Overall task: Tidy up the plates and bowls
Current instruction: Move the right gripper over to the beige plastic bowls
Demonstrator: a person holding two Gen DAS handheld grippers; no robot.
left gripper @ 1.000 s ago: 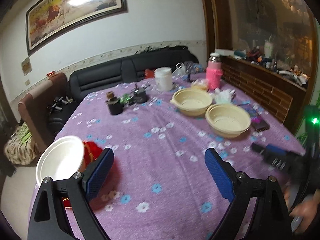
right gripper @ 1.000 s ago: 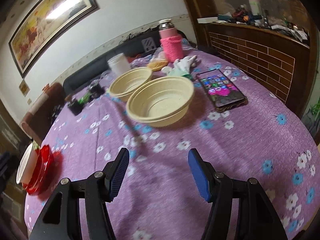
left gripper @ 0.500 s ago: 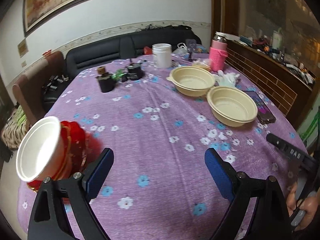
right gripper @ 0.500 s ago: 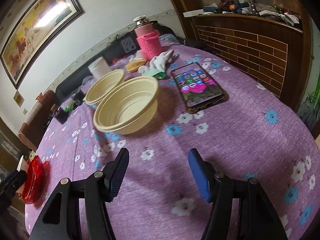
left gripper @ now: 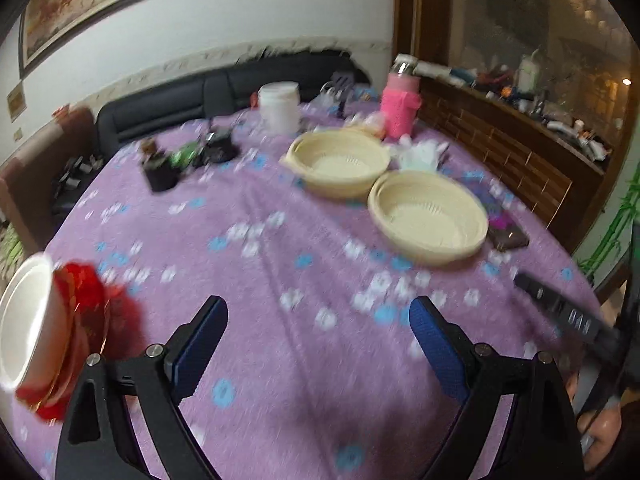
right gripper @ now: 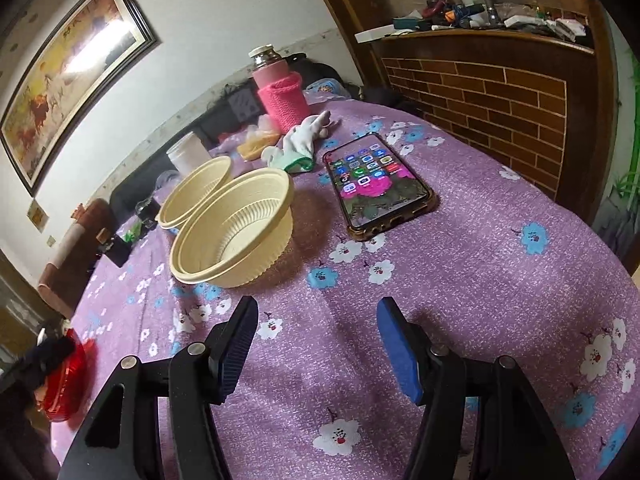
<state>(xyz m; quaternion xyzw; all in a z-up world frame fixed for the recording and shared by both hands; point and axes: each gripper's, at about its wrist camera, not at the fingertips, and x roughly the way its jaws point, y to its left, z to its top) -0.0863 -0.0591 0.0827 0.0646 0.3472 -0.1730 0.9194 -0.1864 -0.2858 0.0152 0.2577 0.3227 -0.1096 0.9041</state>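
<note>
On the purple flowered tablecloth [right gripper: 480, 280] we count two cream bowls: the near cream bowl [right gripper: 236, 236] and the far cream bowl [right gripper: 192, 196], side by side with rims touching or nearly so, not nested. At the table's left edge, well apart from them, we list a stack of red plates [left gripper: 80, 336] with a white bowl [left gripper: 20, 320] resting on it; in the right wrist view the same stack is partly hidden. The left gripper [left gripper: 318, 340] stands spread wide over bare cloth, holding nothing; the right gripper [right gripper: 316, 344] is likewise spread and empty, just short of the near cream bowl. Around the bowls we note a lit phone [right gripper: 376, 184], a pink flask [right gripper: 280, 92], a white jar [left gripper: 279, 106] and a crumpled cloth [right gripper: 300, 144]. We judge the task barely begun: cream bowls unstacked, nothing gathered, both tools free.
</note>
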